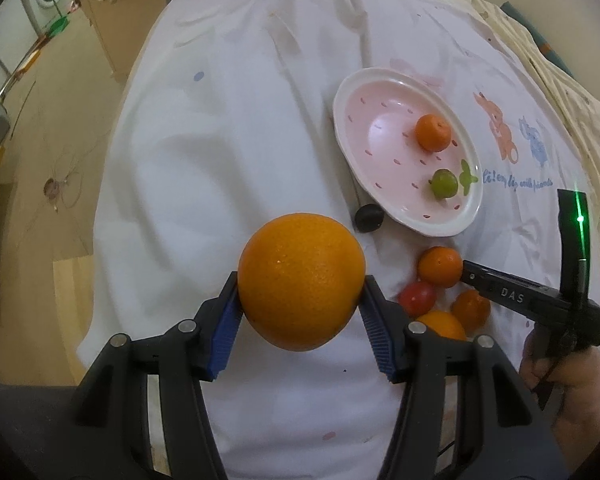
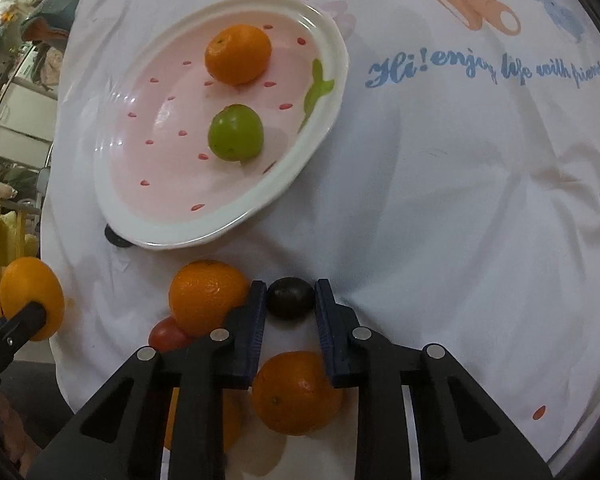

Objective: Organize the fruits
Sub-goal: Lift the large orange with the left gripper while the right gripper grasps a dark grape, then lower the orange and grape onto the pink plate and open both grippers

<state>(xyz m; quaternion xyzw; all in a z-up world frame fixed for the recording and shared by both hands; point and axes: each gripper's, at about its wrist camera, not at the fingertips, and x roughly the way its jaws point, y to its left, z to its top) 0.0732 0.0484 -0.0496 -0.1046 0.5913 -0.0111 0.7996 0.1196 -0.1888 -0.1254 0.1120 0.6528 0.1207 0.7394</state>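
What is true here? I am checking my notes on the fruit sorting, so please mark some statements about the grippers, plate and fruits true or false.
1. The left gripper clamps a large round orange. True.
2. The pink oval plate with a white rim holds three fruits. False: only a small orange tangerine and a round green grape.
3. A small dark grape sits between the right gripper fingers. True.
4. The small red tomato lies on the plate. False: it lies on the white printed cloth.
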